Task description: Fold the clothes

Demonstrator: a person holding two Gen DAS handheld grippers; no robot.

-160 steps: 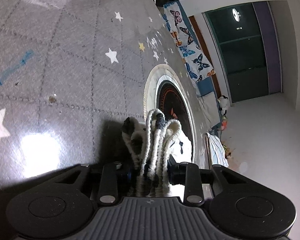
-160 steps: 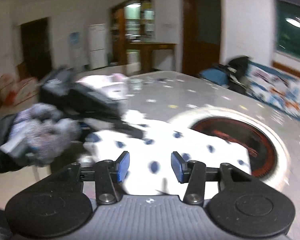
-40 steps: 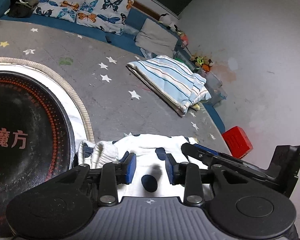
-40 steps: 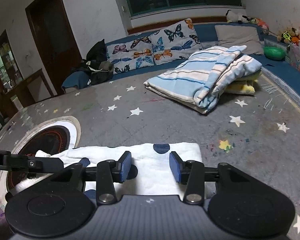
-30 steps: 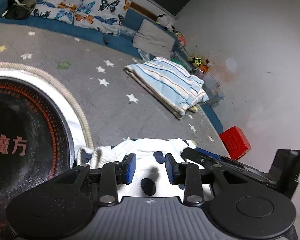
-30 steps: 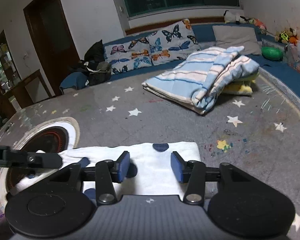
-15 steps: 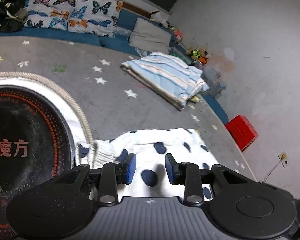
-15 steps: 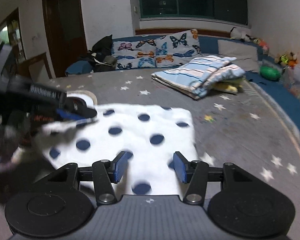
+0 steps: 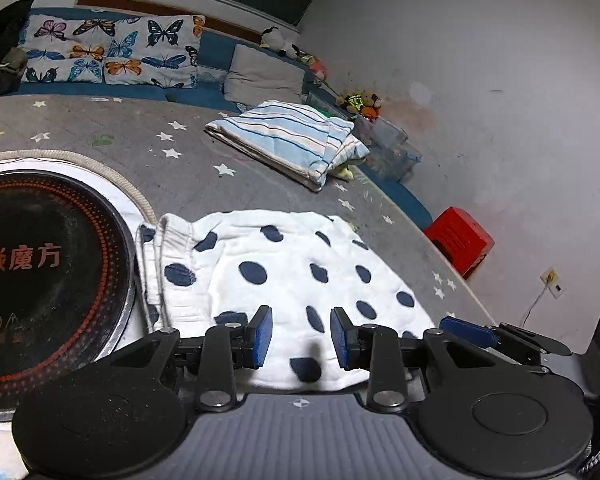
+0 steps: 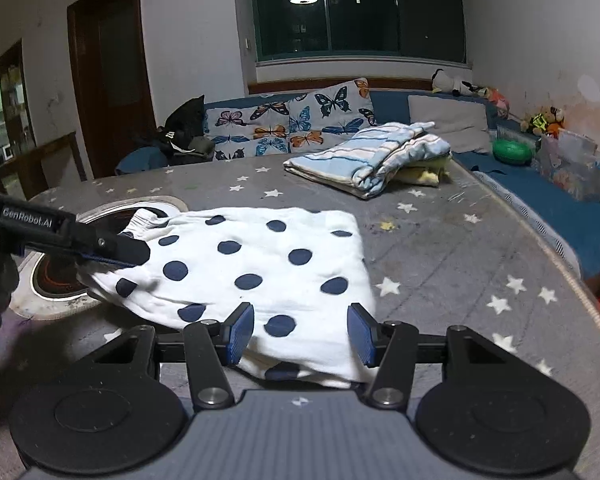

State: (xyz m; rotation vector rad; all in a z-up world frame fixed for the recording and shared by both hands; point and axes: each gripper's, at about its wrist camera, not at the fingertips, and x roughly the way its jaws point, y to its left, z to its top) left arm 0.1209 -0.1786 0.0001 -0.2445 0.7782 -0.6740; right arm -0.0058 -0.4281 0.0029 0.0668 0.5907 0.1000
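A white garment with dark blue dots [image 9: 284,268] lies folded flat on the grey star-patterned table [image 9: 148,136], its ribbed waistband toward the round hob. It also shows in the right wrist view [image 10: 260,264]. My left gripper [image 9: 301,338] is open and empty over the garment's near edge. My right gripper [image 10: 301,334] is open and empty over the near right corner. In the right wrist view the left gripper's fingers [image 10: 112,246] reach in from the left above the garment's waistband side.
A round black hob with red characters [image 9: 40,264] is set in the table left of the garment. A folded blue-striped cloth [image 10: 372,160] lies at the far side. A butterfly-print sofa [image 10: 292,120] runs behind. A red box [image 9: 460,240] sits beyond the table's right edge.
Both grippers let go of the garment and pulled back, so more of it shows lying flat. The right gripper's jaws opened wider.
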